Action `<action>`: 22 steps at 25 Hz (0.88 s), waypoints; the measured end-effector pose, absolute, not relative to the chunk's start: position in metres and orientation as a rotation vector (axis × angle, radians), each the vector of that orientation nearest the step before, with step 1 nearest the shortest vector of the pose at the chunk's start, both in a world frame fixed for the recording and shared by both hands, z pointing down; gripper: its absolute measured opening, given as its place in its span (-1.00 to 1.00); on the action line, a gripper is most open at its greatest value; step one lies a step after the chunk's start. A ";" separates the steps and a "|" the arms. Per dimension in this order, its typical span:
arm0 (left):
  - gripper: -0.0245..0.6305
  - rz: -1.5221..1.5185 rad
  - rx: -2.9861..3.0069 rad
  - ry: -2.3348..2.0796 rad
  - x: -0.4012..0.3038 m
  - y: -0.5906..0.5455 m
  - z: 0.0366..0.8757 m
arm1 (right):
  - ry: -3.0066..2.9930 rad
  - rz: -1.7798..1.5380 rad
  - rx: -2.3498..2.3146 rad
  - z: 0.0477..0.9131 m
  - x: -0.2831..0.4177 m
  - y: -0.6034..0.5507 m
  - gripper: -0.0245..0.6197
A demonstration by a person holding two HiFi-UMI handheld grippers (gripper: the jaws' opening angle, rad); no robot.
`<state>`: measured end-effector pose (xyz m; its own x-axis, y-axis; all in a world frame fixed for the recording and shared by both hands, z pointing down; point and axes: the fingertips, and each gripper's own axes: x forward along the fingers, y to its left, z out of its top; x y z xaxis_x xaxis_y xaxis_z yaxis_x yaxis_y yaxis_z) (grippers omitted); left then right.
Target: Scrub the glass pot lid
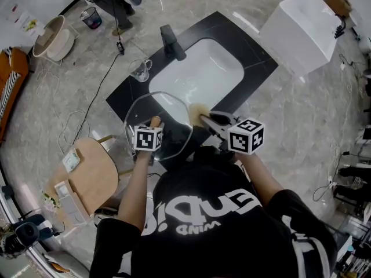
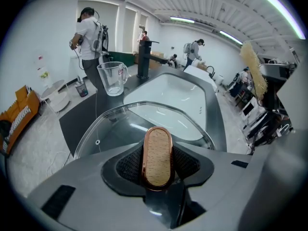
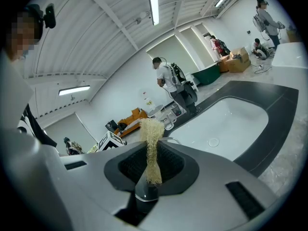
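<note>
The glass pot lid (image 1: 173, 120) is held tilted over the near rim of the sink. My left gripper (image 1: 152, 131) is shut on its oval wooden knob (image 2: 158, 157), which has a copper rim. From the jaws the clear glass (image 2: 120, 124) spreads forward. To the right of the lid, my right gripper (image 1: 213, 120) is shut on a pale fibrous loofah scrubber (image 1: 196, 109). In the right gripper view the scrubber (image 3: 152, 148) stands upright between the jaws. The scrubber's tip is close to the lid's right edge; I cannot tell whether they touch.
A white basin (image 1: 200, 74) is set in a black counter, with a black faucet (image 1: 171, 41) at its far side. Left of the faucet stands a clear measuring jug (image 1: 139, 70). A white box (image 1: 301, 30) sits at the right, and a wooden stool (image 1: 93, 169) at my left. People stand in the background.
</note>
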<state>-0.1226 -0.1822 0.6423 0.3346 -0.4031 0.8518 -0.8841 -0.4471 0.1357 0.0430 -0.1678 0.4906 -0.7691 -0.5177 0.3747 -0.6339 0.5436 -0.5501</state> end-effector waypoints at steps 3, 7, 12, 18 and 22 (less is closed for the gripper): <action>-0.37 1.031 2.001 -1.149 -0.122 -0.182 0.643 | -2.609 1.026 0.979 0.492 0.043 -0.168 -0.79; -0.35 1.038 2.021 -1.198 -0.123 -0.183 0.632 | -2.598 0.989 0.974 0.493 0.046 -0.167 -0.79; -0.35 0.913 2.073 -1.242 -0.125 -0.189 0.602 | -2.589 0.970 0.978 0.495 0.050 -0.168 -0.79; -0.85 0.743 2.200 -1.264 -0.120 -0.191 0.547 | -2.593 0.916 0.947 0.492 0.045 -0.168 -0.79; -0.88 0.672 2.292 -1.230 -0.114 -0.182 0.523 | -2.598 0.833 0.931 0.490 0.041 -0.168 -0.79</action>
